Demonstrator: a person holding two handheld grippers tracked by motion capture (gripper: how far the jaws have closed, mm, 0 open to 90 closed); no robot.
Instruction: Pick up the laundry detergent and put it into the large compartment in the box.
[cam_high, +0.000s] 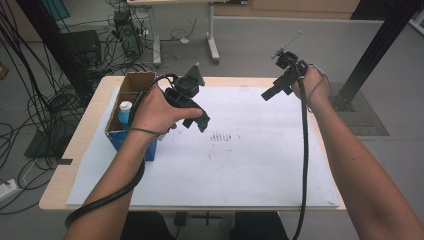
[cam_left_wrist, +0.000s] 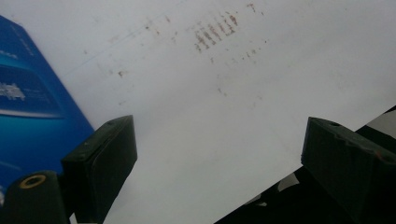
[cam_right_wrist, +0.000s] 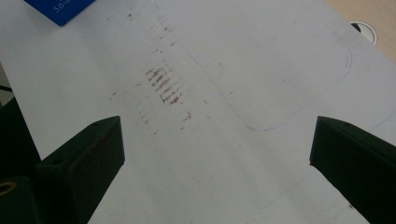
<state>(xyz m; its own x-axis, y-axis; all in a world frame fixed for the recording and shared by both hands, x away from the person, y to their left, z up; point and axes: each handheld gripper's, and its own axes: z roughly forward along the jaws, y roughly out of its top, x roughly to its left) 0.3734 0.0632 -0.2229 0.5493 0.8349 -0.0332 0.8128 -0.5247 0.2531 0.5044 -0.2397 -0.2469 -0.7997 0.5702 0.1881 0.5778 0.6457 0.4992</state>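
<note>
I read even, diffuse overhead light, no hard shadows. The white paper sheet covering the table (cam_high: 250, 165) runs bright but not clipped in the high view. Both gripper views are soft and slightly hazy; the near black jaws blur, and the blue printed cardboard box (cam_left_wrist: 28, 107) smears. Brown smudge marks (cam_right_wrist: 163, 86) stay legible.

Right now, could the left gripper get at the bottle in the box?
Probably yes. The left gripper hangs open just beside the box, whose top is open, and the bottle stands upright inside. It would have to lift over the wall and come down from above.
</note>
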